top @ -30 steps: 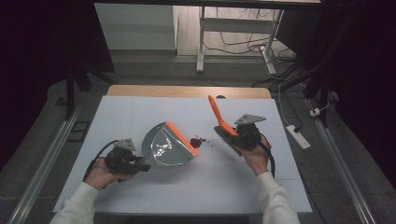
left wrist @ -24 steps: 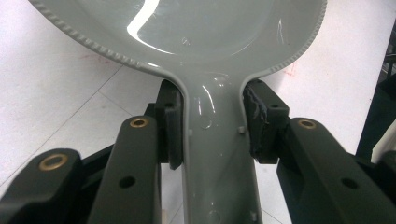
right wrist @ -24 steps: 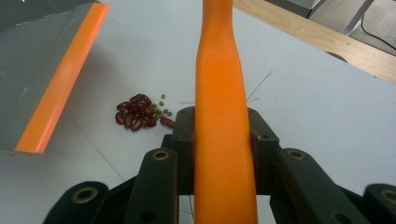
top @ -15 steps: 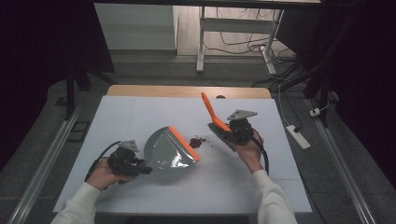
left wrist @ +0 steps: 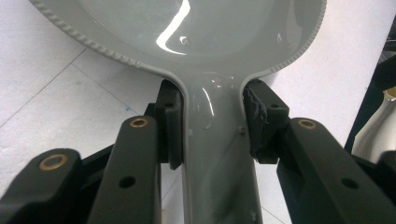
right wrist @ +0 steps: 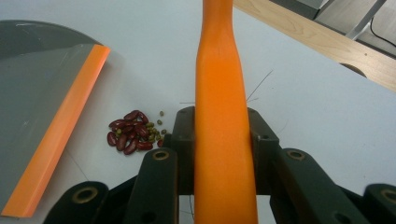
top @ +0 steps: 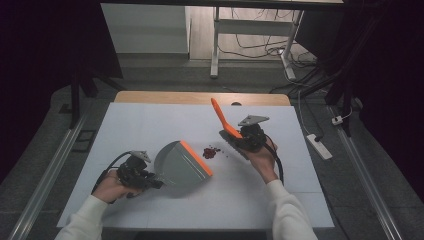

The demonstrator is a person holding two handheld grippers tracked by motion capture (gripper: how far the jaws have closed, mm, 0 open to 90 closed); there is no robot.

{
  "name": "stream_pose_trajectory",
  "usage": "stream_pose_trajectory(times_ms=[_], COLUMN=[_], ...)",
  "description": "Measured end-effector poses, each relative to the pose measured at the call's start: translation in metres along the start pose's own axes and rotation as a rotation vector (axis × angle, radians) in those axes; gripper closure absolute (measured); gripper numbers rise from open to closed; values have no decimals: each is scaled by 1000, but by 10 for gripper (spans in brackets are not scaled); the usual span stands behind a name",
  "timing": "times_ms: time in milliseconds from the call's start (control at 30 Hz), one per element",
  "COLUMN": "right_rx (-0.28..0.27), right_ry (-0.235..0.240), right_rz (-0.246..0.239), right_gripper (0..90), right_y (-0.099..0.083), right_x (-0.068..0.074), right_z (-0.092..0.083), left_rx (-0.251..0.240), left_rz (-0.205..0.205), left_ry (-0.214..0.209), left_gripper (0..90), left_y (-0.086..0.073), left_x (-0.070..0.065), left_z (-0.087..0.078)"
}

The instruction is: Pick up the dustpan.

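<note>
Beans (top: 212, 152), dark red with a few small green ones mixed in, are what the work turns on, though they are the smallest thing on show, so start with what carries them. A white counter (top: 150, 125) spreads under everything, its wooden edge at twelve o'clock. Next in size is the grey dustpan (top: 177, 165), lying flat near the counter's middle with its orange lip (top: 196, 157) facing two o'clock, towards the pile. That aim makes sense: the lip sits on the surface so anything pushed at it can ride up into the pan. The left tongs (top: 150, 180) are clamped on the dustpan's handle at about eight o'clock from the pan, and the left gripper view shows both pads pressed against the grey neck (left wrist: 212, 140), which probably keeps the pan from sliding when something is swept against it. Smaller again is the orange brush (top: 223, 121), its handle slanting up towards eleven o'clock. The right tongs (top: 239, 141) are closed around that handle, as the right gripper view shows with the orange shaft (right wrist: 222, 130) squeezed between the black jaws. The bristle end is hidden beneath the hand. Last, the beans lie in a tight cluster between lip and brush, just beside the lip at its two o'clock, not yet in the pan.
</note>
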State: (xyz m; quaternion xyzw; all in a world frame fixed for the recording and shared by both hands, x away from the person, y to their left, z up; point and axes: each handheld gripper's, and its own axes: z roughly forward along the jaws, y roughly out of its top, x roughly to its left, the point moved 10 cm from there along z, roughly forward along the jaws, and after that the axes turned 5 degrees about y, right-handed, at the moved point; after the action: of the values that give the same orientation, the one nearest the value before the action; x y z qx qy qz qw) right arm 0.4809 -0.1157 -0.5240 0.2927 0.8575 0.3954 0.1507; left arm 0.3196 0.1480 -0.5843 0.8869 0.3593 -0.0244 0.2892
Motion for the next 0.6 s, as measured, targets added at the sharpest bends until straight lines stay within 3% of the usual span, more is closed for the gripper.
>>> stream_pose_trajectory(times_ms=[367,600], right_rx=[15,18], right_ry=[0,1], right_rz=[-15,-17], right_gripper=[699,699], right_y=[3,4], right_x=[2,1], right_z=[8,12], left_rx=[35,75], left_rz=[26,30], left_ry=[-18,15], left_gripper=[618,617], left_y=[19,16], left_x=[1,0], left_z=[5,8])
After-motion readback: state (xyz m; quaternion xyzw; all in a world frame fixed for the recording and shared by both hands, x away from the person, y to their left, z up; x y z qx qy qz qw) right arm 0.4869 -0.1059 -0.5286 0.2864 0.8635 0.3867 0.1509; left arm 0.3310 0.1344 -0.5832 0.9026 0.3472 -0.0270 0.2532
